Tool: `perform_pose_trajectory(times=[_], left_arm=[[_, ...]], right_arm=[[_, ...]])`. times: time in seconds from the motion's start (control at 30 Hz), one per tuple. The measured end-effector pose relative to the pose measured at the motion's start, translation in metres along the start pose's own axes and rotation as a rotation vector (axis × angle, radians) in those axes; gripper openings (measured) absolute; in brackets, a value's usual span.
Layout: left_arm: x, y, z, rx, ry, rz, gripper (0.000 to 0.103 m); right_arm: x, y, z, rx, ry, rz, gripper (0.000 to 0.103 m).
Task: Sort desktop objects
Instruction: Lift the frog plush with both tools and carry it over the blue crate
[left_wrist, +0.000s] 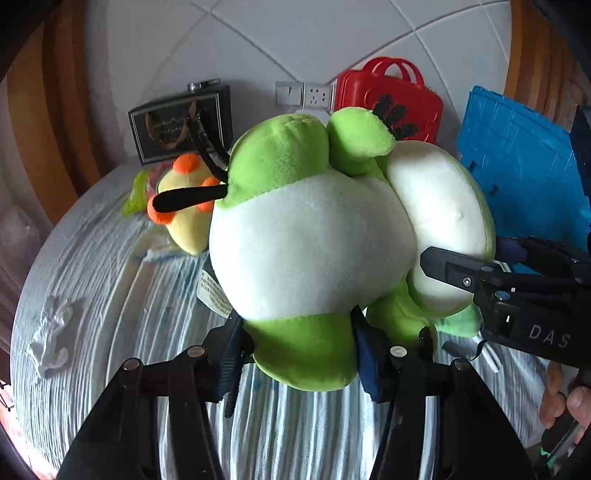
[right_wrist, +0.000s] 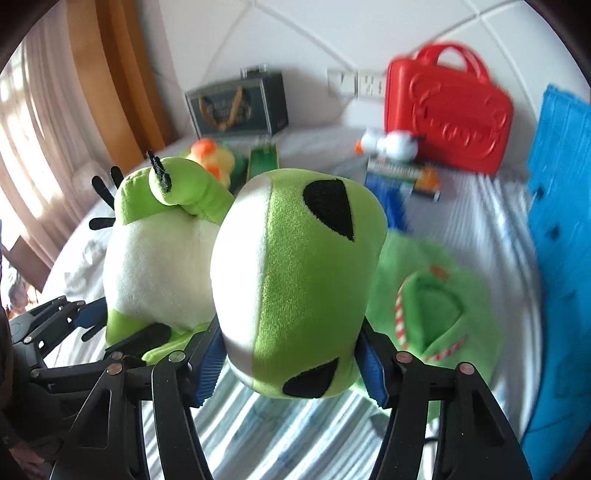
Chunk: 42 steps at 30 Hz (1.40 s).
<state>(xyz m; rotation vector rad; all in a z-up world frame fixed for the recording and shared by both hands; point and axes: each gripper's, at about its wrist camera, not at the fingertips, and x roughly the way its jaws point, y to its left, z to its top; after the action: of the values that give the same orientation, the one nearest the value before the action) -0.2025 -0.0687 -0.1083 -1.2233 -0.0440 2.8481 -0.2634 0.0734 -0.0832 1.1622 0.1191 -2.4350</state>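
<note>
The green and white plush frog (left_wrist: 310, 243) is held above the striped cloth (left_wrist: 122, 280), its lower green part pinched between the pads of the left gripper (left_wrist: 301, 360) and its head clamped by the right gripper (right_wrist: 291, 358). Behind it are seen a yellow plush toy (left_wrist: 188, 218), a dark framed box (left_wrist: 181, 123), a red plastic case (right_wrist: 447, 114) and a blue panel (right_wrist: 557, 229), and a green slipper (right_wrist: 436, 317) lies just beside the head. Much of the table is hidden by the frog, and the small items before the red case are too blurred to be named.

Frog toy (left_wrist: 310, 243) matt plush; red case (right_wrist: 447, 110) glossy plastic.
</note>
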Motion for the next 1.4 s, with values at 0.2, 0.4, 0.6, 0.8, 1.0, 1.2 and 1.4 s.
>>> perform_pose_trajectory(times=[0.2, 0.4, 0.6, 0.8, 1.0, 1.2, 1.4], left_arm=[[-0.044, -0.026, 0.044, 0.059, -0.167, -0.042, 0.052], [-0.079, -0.089, 0.084, 0.145, -0.316, -0.150, 0.053], [-0.108, -0.178, 0.116, 0.261, -0.435, -0.283, 0.053], [-0.115, -0.276, 0.128, 0.375, -0.464, -0.421, 0.053], [-0.107, -0.355, 0.132, 0.468, -0.437, -0.500, 0.053], [-0.101, -0.396, 0.132, 0.557, -0.402, -0.523, 0.054], [-0.095, -0.399, 0.134, 0.582, -0.391, -0.480, 0.061]], right_arm=[[-0.069, -0.008, 0.028, -0.003, -0.171, -0.058, 0.063], [-0.151, -0.041, 0.039, 0.021, -0.338, -0.183, 0.063], [-0.230, -0.094, 0.028, 0.099, -0.466, -0.328, 0.063], [-0.296, -0.162, -0.003, 0.191, -0.546, -0.497, 0.063], [-0.335, -0.227, -0.041, 0.289, -0.557, -0.608, 0.063], [-0.354, -0.277, -0.075, 0.361, -0.565, -0.637, 0.064], [-0.353, -0.308, -0.076, 0.388, -0.559, -0.663, 0.069]])
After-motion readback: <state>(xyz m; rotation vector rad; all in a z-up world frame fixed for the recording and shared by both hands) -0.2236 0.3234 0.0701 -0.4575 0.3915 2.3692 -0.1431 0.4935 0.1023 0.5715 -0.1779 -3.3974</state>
